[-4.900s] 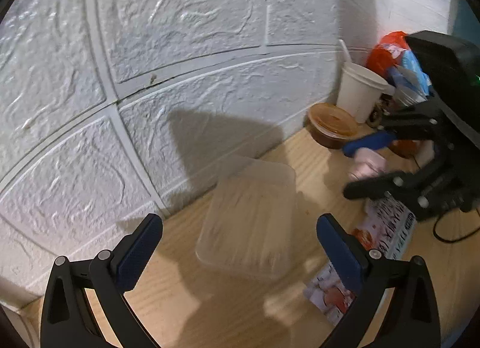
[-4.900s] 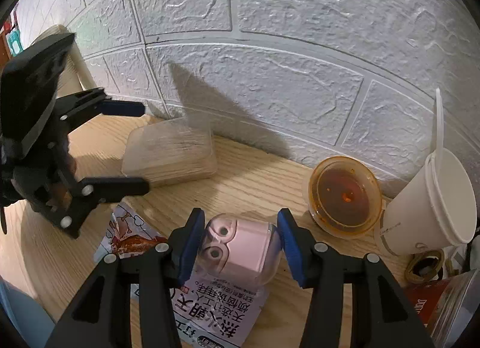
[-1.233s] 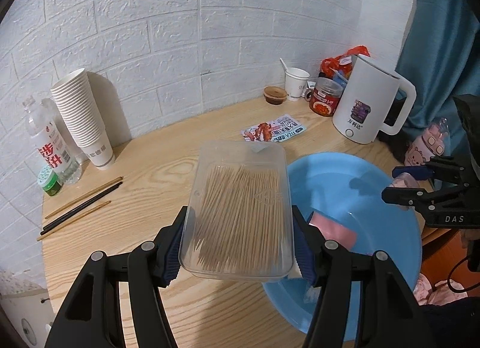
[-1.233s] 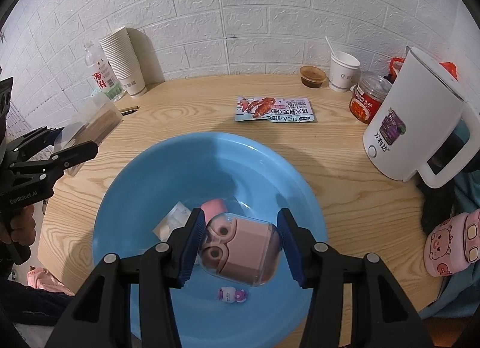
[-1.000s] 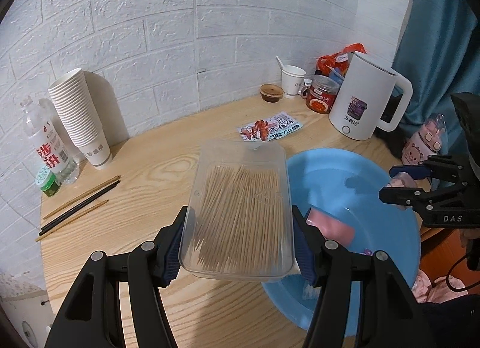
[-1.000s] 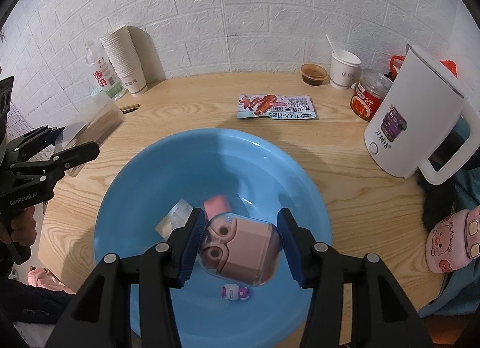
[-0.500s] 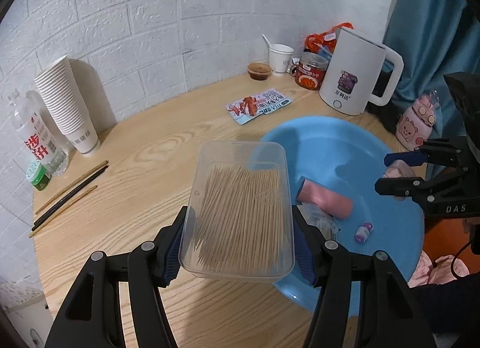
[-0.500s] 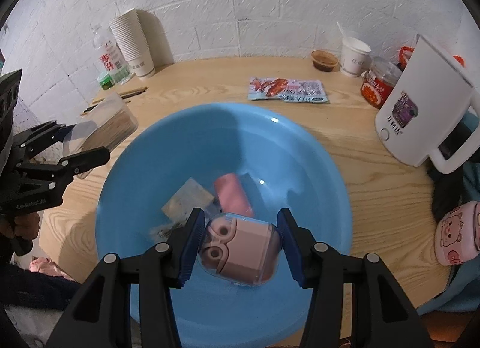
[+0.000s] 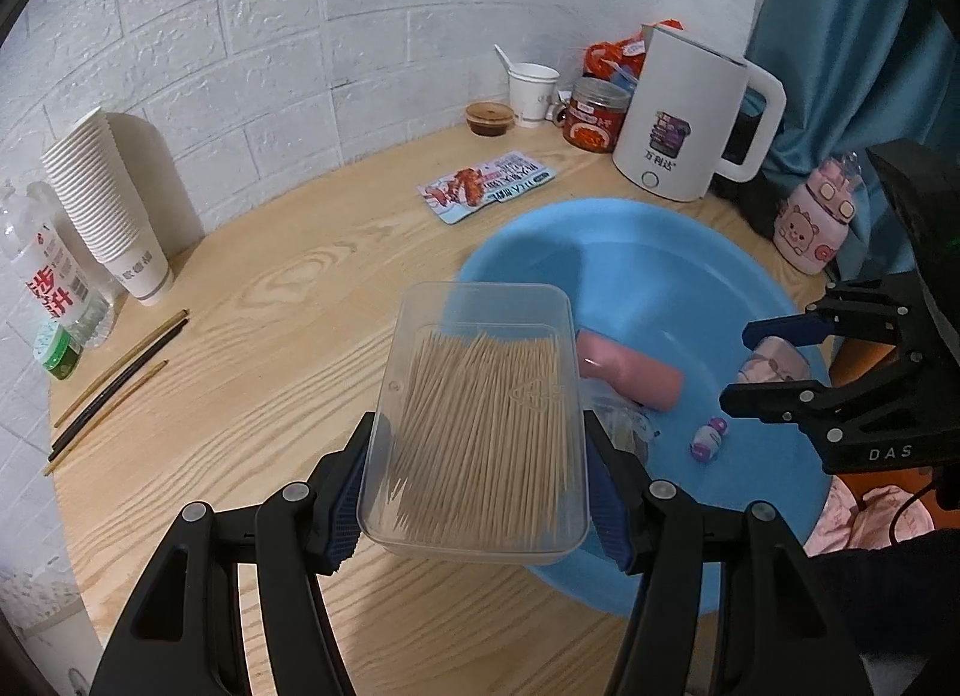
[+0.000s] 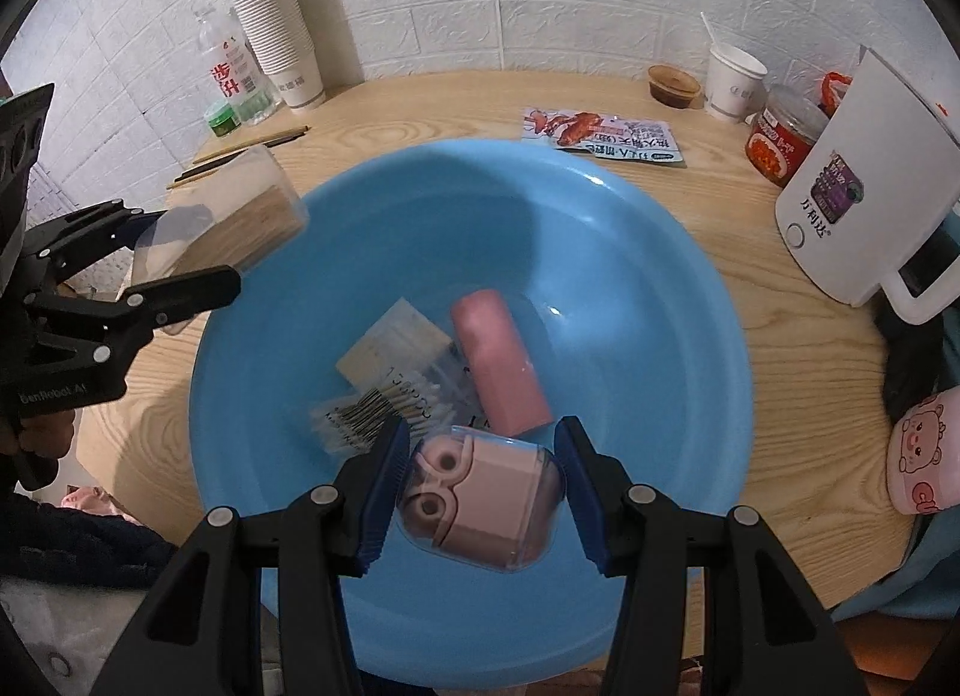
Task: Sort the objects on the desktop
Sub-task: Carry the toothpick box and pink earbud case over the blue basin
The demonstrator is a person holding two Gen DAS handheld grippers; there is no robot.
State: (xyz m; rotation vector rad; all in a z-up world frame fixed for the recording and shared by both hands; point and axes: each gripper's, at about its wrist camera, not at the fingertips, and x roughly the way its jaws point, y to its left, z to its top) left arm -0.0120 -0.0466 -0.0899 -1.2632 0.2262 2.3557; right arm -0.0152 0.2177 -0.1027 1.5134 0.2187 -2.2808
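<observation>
Both tools loaded (over blue basin (image 10: 690,288))

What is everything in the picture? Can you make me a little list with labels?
left tongs: shut on clear toothpick box, over the basin's edge
right tongs: shut on pink earbud case, above the basin
blue basin: holds pink tube, cotton swab packets
table: snack packet, chopsticks, paper cup stack, white kettle
</observation>
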